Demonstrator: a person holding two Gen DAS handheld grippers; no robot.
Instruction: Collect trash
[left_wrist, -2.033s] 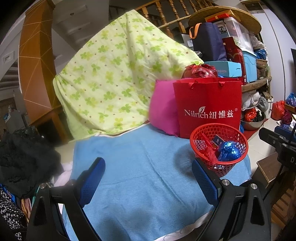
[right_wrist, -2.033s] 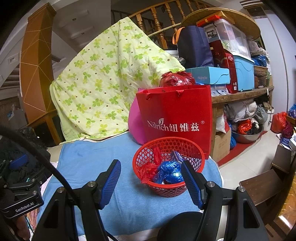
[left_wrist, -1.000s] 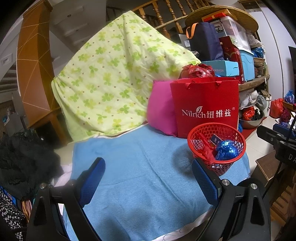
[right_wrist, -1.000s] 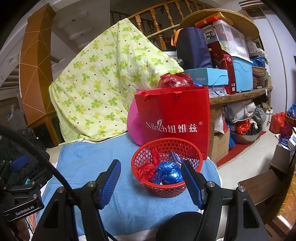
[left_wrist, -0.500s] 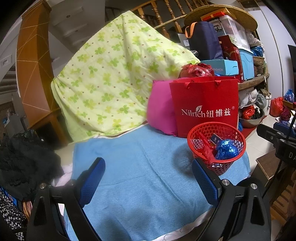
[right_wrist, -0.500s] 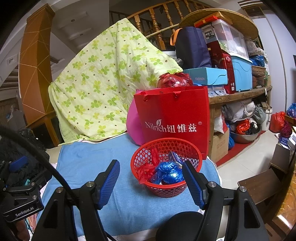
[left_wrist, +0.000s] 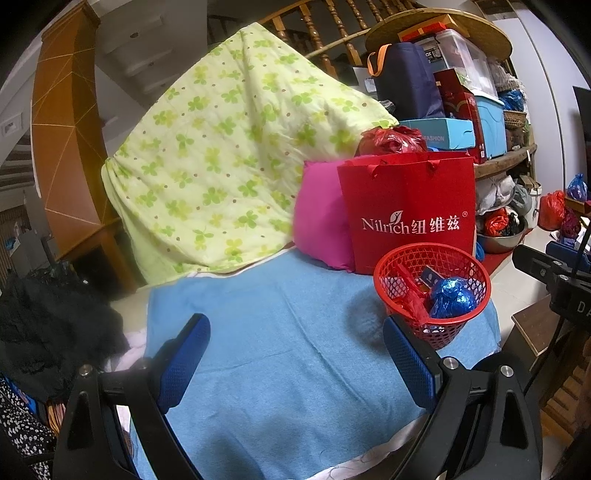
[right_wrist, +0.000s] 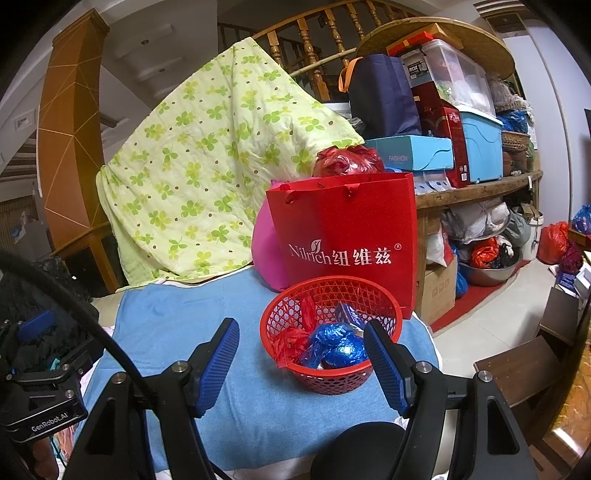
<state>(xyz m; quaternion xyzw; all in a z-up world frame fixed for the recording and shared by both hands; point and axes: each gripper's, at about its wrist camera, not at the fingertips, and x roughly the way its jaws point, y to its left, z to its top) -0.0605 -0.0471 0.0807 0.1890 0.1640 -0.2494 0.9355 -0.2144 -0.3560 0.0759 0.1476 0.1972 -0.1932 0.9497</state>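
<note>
basket (right_wrist: 330, 332) at 12 o'clock on blue cloth (left_wrist: 280, 350), trash (right_wrist: 334, 347) inside | both hand-held grippers, left (left_wrist: 295, 363) and right (right_wrist: 301, 360), jaws apart, empty | nothing's moved lately, looks pretty much done

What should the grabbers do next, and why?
Probably nothing more than backing away. The crumpled wrappers already lie in the red basket, the blue cloth shows no loose trash, and both the left gripper and right gripper have open, empty jaws.
</note>
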